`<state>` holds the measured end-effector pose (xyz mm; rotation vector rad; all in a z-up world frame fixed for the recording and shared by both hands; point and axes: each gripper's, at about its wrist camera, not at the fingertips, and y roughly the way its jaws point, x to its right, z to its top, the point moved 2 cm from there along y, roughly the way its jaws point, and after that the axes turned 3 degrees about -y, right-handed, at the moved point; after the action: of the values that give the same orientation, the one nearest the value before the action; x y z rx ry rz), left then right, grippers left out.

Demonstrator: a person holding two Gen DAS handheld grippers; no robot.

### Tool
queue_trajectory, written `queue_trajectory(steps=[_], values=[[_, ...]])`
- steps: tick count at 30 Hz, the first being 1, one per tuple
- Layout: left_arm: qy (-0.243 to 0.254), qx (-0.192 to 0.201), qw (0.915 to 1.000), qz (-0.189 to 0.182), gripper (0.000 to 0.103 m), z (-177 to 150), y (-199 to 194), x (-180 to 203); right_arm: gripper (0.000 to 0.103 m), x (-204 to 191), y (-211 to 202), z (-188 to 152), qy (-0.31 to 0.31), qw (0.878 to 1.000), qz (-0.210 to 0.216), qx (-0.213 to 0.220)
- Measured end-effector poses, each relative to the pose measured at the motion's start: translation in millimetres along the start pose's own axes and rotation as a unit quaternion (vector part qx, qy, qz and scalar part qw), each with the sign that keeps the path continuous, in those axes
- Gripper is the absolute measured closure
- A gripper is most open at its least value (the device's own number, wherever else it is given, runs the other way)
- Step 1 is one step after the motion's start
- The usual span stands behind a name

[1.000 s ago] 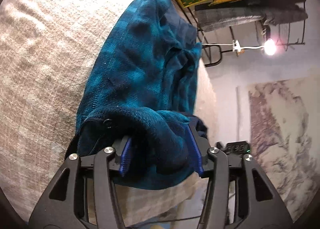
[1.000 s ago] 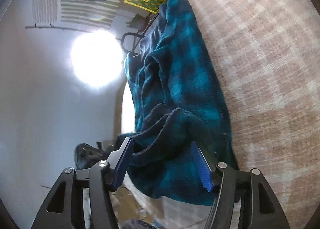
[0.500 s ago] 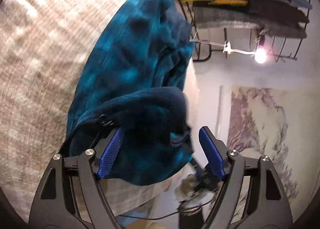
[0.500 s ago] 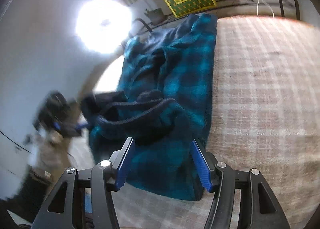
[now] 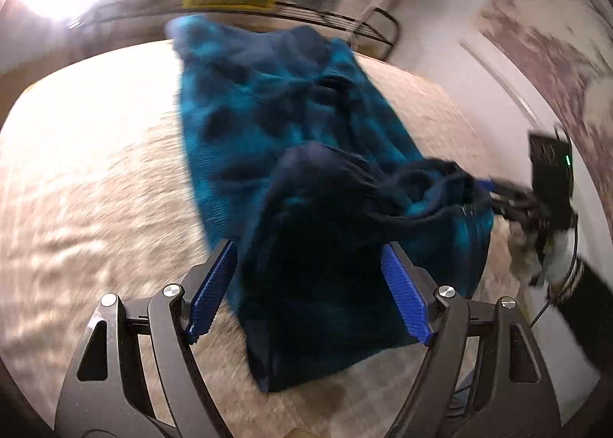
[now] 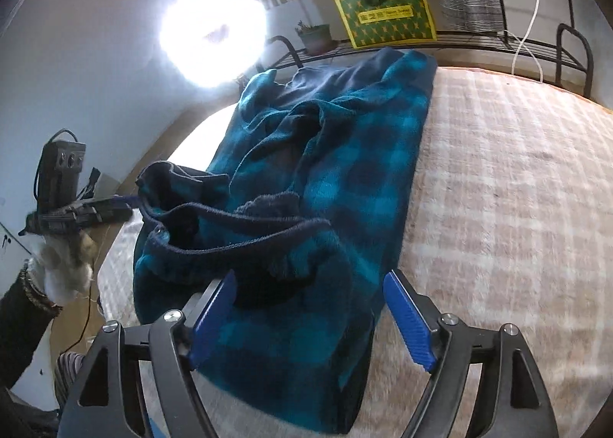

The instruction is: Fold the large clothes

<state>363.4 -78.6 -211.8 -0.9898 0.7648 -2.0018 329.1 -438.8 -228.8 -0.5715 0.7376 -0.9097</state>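
1. The blue plaid fleece garment (image 6: 345,177) lies in a long folded strip on the pale checked bed cover (image 6: 517,208), its near end just ahead of and between the jaws of both grippers; I judge a lengthwise fold has just been laid down, which is why both tools sit at the same end.
2. The left gripper (image 5: 306,296) has just been opening: its blue pads stand apart on either side of the dark near fold, not pressing it, so the cloth is released.
3. The right gripper (image 6: 310,315) has likewise just been opening; its jaws straddle the plaid edge without clenching it, and the cloth lies free.
4. The right wrist view is sharp and shows the plaid pattern, a raised dark-trimmed hem (image 6: 230,223) ahead of its left jaw, and the other tool in a hand (image 6: 65,269) far to that side.
5. The left wrist view is blurred; it shows the strip's narrow width and what may be the right tool touching the hem beyond its right jaw, though I cannot tell for sure.
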Motion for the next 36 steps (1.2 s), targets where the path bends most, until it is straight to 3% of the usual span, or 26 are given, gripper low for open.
queue_trajectory(steps=[4,5,6,7,8,11,13,15,17,19,23,25,27,30,32,36], values=[[0.009,0.0,0.9999,-0.006,0.026,5,25,4,0.023,-4,7,4,-0.015,1.0,0.011,0.002],[0.001,-0.005,0.9999,-0.015,0.037,6,31,2,0.027,-4,10,5,-0.018,1.0,0.014,0.0],[-0.006,-0.01,0.9997,-0.019,0.046,7,35,-1,0.043,-5,13,6,-0.019,1.0,0.02,-0.004],[-0.014,-0.016,0.9995,-0.024,0.075,7,37,-3,0.054,-5,16,6,-0.017,0.999,0.031,-0.011],[-0.031,-0.024,0.9985,-0.039,0.086,7,35,-7,0.074,-5,18,6,-0.012,0.999,0.035,-0.018],[-0.085,-0.023,0.9916,-0.095,0.088,5,16,-18,0.087,-3,2,8,0.014,0.997,0.071,-0.001],[-0.095,-0.023,0.9903,-0.098,0.089,6,9,-25,0.089,2,-9,13,0.024,0.996,0.083,0.014],[-0.107,-0.033,0.991,-0.074,0.089,6,20,-39,0.091,8,-7,19,0.023,0.998,0.062,0.022],[-0.173,-0.064,0.9804,-0.071,0.089,2,45,-66,0.092,21,21,22,0.049,0.998,0.024,-0.006],[-0.193,-0.061,0.9757,-0.085,0.087,0,53,-77,0.093,23,44,20,0.048,0.998,-0.006,-0.034],[-0.148,-0.049,0.9864,-0.052,0.079,1,45,-67,0.089,13,49,21,0.02,0.998,-0.035,-0.038],[-0.141,-0.043,0.9887,-0.03,0.07,3,37,-62,0.081,13,42,20,0.021,0.998,-0.043,-0.034],[-0.125,-0.029,0.9917,0.005,0.064,6,25,-55,0.063,12,28,18,0.025,0.997,-0.066,-0.022],[-0.109,0.002,0.9934,0.034,0.062,4,-1,-41,0.063,3,-1,13,0.01,0.997,-0.081,0.013],[-0.103,0.015,0.9938,0.037,0.062,1,-15,-34,0.063,-11,-14,3,-0.004,0.998,-0.06,0.027],[-0.085,0.017,0.9947,0.055,0.062,-8,-34,-13,0.069,-24,-7,-20,-0.033,0.996,-0.079,-0.002]])
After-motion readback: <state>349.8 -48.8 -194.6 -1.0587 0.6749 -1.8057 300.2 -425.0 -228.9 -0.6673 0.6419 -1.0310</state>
